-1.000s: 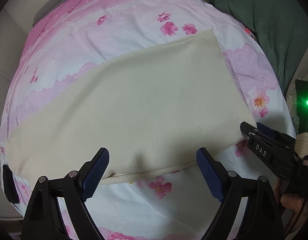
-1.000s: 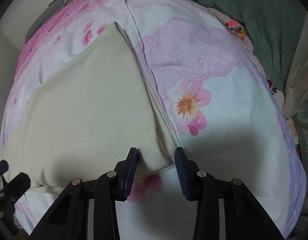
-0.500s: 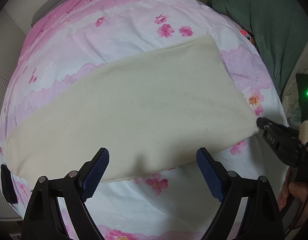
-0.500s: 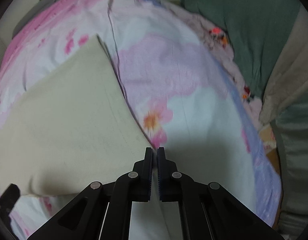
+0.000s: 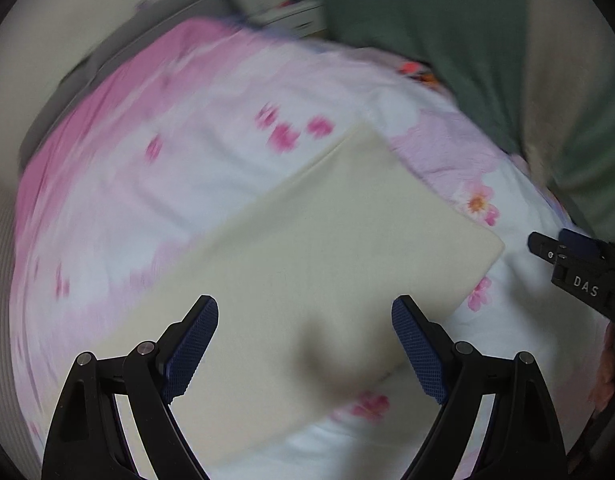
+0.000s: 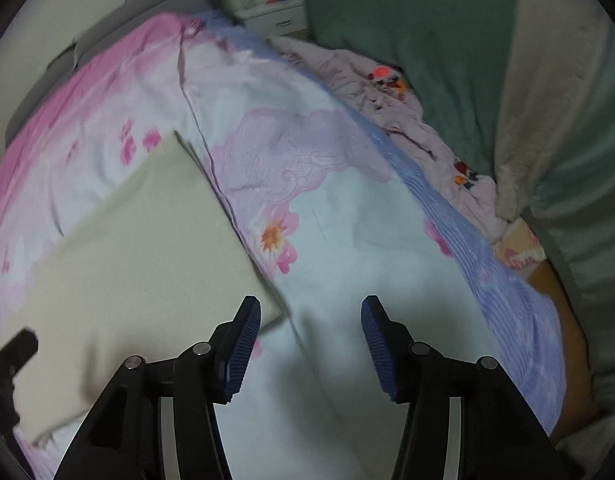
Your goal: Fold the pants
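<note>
Right wrist view: right gripper (image 6: 310, 350) fingers are opening, nothing between them, pants (image 6: 127, 264) lying folded on the bed (image 6: 347, 240). Left gripper (image 5: 305, 354) is wide open too, empty. Risk imo: a low finger snags the corner and undoes the fold.

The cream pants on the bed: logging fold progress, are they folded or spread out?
Folded. The cream pants lie as one flat rectangle on the floral bedspread, no separate legs showing, with a second layer edge along the side.

The bed (image 5: 211, 184) is being viewed steeply downward, from close above, by both wrist cameras. The cream pants (image 5: 327, 256) and the flowered cover (image 6: 347, 272) are being shared by both views.
</note>
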